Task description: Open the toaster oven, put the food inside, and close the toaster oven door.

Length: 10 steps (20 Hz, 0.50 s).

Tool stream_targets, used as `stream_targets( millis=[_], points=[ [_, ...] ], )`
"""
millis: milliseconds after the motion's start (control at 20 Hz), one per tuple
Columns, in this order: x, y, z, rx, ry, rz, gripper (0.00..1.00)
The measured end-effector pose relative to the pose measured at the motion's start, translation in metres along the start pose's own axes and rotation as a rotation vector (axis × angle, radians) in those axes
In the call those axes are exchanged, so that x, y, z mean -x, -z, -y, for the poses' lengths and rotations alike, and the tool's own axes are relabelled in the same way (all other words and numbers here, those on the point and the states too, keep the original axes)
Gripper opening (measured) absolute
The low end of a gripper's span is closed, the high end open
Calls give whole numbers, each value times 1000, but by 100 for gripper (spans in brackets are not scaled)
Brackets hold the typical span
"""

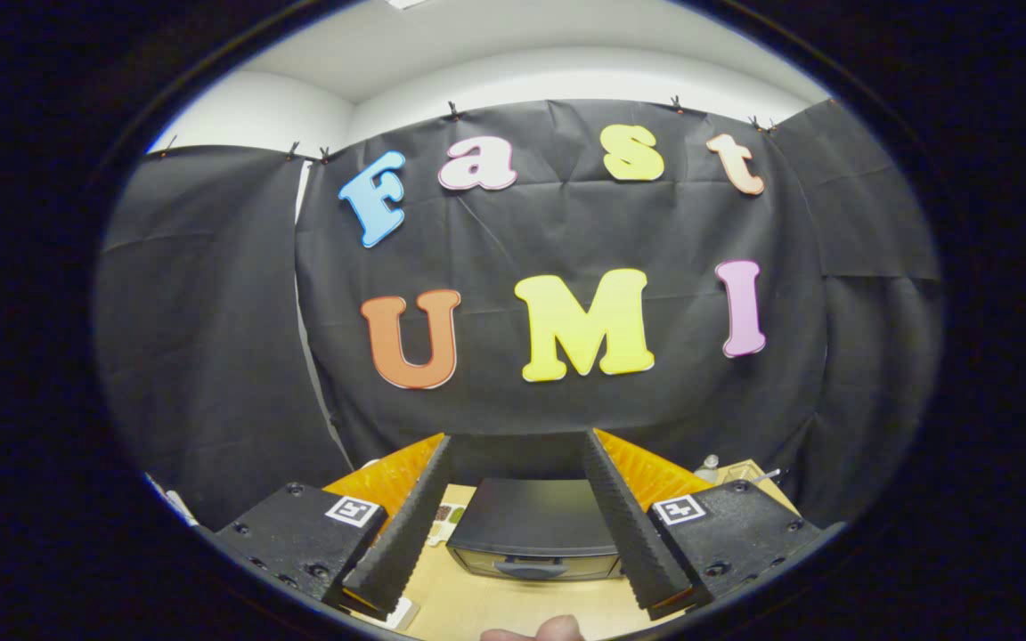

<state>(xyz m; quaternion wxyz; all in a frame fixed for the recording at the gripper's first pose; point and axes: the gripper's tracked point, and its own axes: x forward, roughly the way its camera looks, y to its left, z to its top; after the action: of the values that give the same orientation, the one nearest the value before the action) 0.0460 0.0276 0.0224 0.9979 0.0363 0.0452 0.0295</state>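
My gripper (pixel 517 592) is open, its two black ridged fingers (pixel 406 534) spread wide with nothing between them. It hangs above the wooden table (pixel 495 610). Below and framed between the fingers stands the black toaster oven (pixel 533 530), seen from above and in front, with its door shut and the handle (pixel 531 567) facing me. To the left of the oven, partly behind the left finger, lies a small tray or plate with bits of food (pixel 452 515), too small to make out.
Orange panels (pixel 379 476) rise behind both fingers. A small bottle-like object (pixel 709 465) stands at the back right of the table. A fingertip of a person (pixel 535 630) shows at the table's near edge. Black cloth walls close the booth.
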Motion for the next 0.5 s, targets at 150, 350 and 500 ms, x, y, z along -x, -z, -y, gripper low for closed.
stream_targets(
  millis=[150,350,500],
  points=[
    [7,-11,-5,14,-2,23,96],
    [6,4,-9,-20,-11,-18,97],
    [1,9,-3,-35,-6,-36,97]
  ],
)
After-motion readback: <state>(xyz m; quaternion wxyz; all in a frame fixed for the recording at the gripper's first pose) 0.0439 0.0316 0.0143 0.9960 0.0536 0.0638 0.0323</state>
